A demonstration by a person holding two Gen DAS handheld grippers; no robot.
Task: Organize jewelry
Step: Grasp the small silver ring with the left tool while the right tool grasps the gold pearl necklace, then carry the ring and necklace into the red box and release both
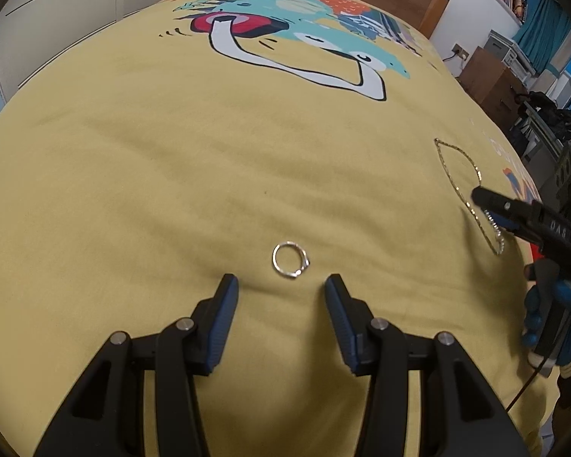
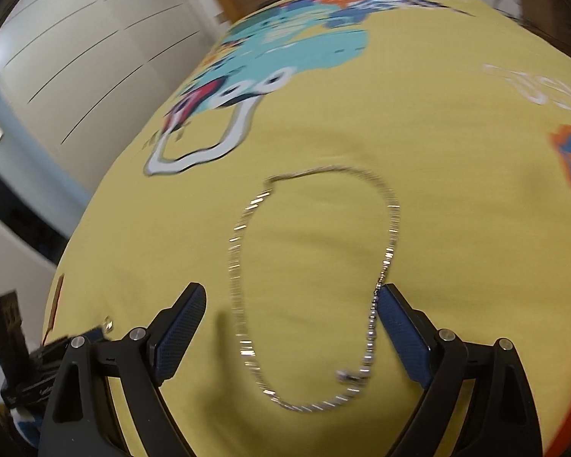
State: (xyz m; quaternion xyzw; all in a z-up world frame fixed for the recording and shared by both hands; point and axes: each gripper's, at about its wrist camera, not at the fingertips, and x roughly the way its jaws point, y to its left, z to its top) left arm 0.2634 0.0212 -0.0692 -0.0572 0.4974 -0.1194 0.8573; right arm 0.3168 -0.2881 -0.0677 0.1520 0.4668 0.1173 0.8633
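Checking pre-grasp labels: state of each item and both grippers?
ring: flat on the yellow bedspread, just ahead of the left gripper's open jaws, untouched
necklace: laid out in a loop on the bedspread, not lifted
left gripper: open, empty
right gripper: open, straddling the near part of the necklace; whether one finger touches the chain cannot be told
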